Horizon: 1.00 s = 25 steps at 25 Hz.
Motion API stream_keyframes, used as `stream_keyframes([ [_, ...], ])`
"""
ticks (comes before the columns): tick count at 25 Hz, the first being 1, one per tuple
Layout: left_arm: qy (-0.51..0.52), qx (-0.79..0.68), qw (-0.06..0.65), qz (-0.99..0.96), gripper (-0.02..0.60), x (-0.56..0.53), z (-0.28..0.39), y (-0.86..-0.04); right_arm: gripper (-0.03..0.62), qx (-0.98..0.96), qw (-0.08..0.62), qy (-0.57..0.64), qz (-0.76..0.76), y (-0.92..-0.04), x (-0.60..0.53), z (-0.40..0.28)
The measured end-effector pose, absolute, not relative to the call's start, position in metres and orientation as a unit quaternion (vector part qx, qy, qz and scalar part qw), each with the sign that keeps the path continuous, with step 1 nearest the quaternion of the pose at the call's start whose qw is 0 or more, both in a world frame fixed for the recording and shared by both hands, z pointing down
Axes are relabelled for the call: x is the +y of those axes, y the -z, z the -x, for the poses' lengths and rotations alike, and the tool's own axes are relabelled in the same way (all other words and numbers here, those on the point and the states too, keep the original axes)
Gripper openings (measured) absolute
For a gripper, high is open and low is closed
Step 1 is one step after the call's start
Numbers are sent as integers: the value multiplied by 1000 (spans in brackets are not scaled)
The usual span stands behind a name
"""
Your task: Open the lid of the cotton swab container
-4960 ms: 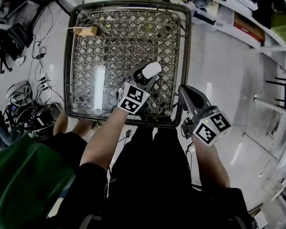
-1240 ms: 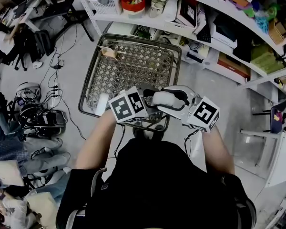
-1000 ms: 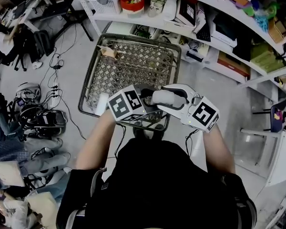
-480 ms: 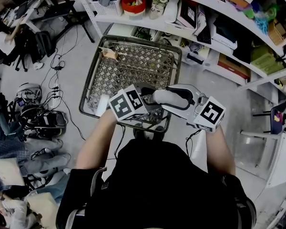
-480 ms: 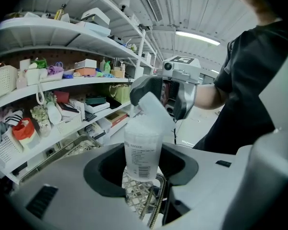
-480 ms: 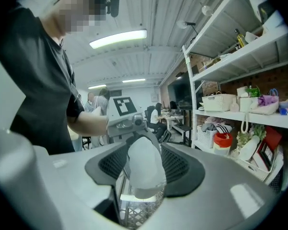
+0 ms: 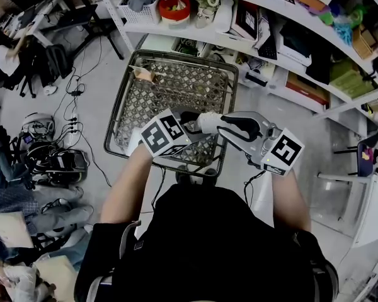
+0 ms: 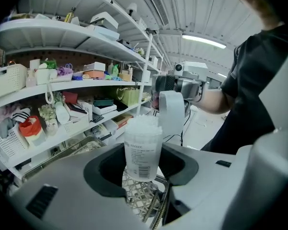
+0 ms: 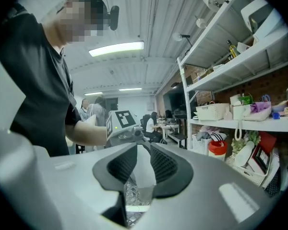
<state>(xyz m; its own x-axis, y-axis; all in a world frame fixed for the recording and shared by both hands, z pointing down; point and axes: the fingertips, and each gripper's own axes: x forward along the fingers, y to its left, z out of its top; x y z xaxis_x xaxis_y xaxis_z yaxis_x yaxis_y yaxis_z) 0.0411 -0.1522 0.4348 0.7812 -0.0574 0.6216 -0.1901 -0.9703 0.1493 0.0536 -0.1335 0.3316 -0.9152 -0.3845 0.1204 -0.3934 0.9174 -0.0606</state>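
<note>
My left gripper (image 8: pixel 143 166) is shut on the clear cotton swab container (image 8: pixel 143 150), which stands upright with white swabs showing at its open top. The white lid (image 8: pixel 172 111) is off the mouth, just to the right of the container and behind it. My right gripper (image 9: pixel 143 152) is shut on the lid (image 9: pixel 143 178); its jaws have just been closing with the lid between them. In the head view the left gripper (image 7: pixel 184 119) and the right gripper (image 7: pixel 205 123) meet tip to tip above the basket, and the container is mostly hidden there.
A wire mesh basket (image 7: pixel 176 80) stands on the floor below the grippers. Behind it run white shelves (image 7: pixel 271 17) crowded with boxes, baskets and small goods. Cables and bags (image 7: pixel 50 156) lie on the floor at the left.
The two grippers have drawn slightly apart, the right one shifting right and up with the lid. The lid now shows smaller between narrower jaws. The left gripper still holds the container.
</note>
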Motion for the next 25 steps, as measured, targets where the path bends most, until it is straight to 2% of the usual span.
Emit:
stream_keyframes([
  [5,-313,-93,104,-940,195,-166,-39,-430,29,-977,34,-34,-209,-322,-138,-58],
  [11,-302,-116,86,-942,195,-175,-36,-420,26,-979,28,-34,-201,-319,-137,-55],
  [13,-300,-114,77,-944,195,-173,-36,-417,40,-977,14,-33,-210,-311,-140,-59],
  [16,-290,-106,67,-949,195,-170,-38,-412,114,-974,20,-36,-223,-310,-147,-63],
  [25,-290,-131,76,-945,195,-174,-36,-413,114,-974,21,-57,-217,-317,-134,-65],
])
